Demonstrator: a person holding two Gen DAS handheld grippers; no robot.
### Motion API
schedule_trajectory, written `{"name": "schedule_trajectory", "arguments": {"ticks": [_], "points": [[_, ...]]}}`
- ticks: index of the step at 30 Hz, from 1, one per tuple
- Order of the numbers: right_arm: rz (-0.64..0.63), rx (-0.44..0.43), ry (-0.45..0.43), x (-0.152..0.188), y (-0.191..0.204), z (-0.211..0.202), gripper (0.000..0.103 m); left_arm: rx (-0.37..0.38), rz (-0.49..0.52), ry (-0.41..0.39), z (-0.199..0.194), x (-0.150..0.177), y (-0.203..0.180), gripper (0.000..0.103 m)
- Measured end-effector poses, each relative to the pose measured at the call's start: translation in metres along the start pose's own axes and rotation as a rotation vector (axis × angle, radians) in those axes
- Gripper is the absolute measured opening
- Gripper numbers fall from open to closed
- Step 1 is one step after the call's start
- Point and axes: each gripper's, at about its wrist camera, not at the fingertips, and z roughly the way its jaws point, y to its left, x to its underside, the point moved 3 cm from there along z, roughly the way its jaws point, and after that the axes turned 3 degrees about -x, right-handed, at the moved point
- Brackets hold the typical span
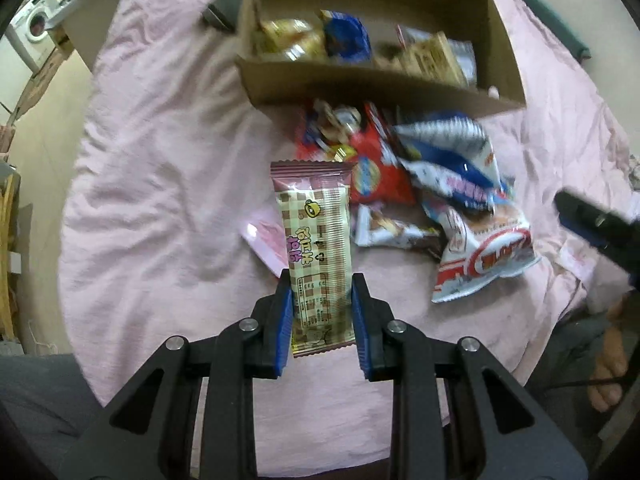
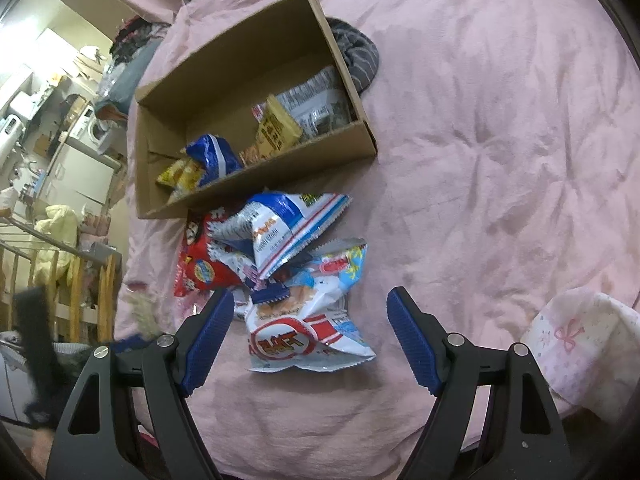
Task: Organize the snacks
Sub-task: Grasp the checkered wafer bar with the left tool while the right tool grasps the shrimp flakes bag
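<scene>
- On my left wrist view, the left gripper (image 1: 322, 280) is clamped on a long checkered snack bar (image 1: 316, 248), its blue pads (image 1: 282, 320) pressing the wrapper's two long edges near the lower end.
- The bar stands lengthwise between the fingers, its crimped pink top pointing away from me toward the cardboard box (image 1: 360, 84).
- Just past the bar's top and to its right I see the loose pile on the pink blanket (image 1: 160, 160): a red packet (image 1: 376, 176), a blue-and-white bag (image 1: 448, 148), a small white wrapper (image 1: 396, 232), and a white bag with a red oval logo (image 1: 484, 260) nearest me.
- A flat pink item (image 1: 264, 244) lies on the blanket under the bar's left side.
- Inside the box are a yellow packet (image 1: 292, 40) and a blue packet (image 1: 348, 36).
- A dark blurred shape at the right edge I cannot identify with certainty.
- On my right wrist view, the right gripper (image 2: 310, 334) is spread wide with nothing held.
- The white bag with the red oval logo (image 2: 308, 332) lies on the blanket between its fingers, nearer the left finger; I cannot tell whether that finger touches it.
- Beyond it sit the blue-and-white bag (image 2: 280, 228) and red packet (image 2: 200, 268), then the cardboard box (image 2: 256, 168), which holds a blue packet (image 2: 216, 154) and a yellow packet (image 2: 184, 176).
</scene>
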Motion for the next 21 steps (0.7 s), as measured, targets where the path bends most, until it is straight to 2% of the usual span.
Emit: {"name": "schedule_trajectory", "arguments": {"ticks": [3, 8, 12, 16, 17, 19, 21], "points": [[-0.016, 0.026, 0.056, 0.004, 0.004, 0.015, 0.081, -0.023, 0.011, -0.039, -0.008, -0.013, 0.017, 0.023], [-0.057, 0.063, 0.163, 0.015, 0.012, 0.045, 0.084, -0.028, -0.001, -0.059, -0.002, -0.014, 0.037, 0.023], [-0.077, 0.08, 0.211, 0.017, 0.018, 0.063, 0.084, 0.016, -0.067, -0.037, -0.001, -0.017, 0.051, 0.023], [-0.079, 0.087, 0.225, 0.016, 0.02, 0.072, 0.083, 0.014, -0.054, -0.057, -0.005, -0.016, 0.049, 0.023], [-0.085, 0.092, 0.226, 0.016, 0.02, 0.074, 0.082, 0.02, -0.053, -0.056, -0.005, -0.016, 0.048, 0.023], [-0.103, 0.085, 0.232, 0.017, 0.023, 0.075, 0.066, 0.029, -0.054, -0.054, -0.004, -0.015, 0.046, 0.023], [-0.128, 0.103, 0.234, 0.017, 0.025, 0.076, 0.059, 0.03, -0.044, -0.057, -0.005, -0.014, 0.043, 0.023]]}}
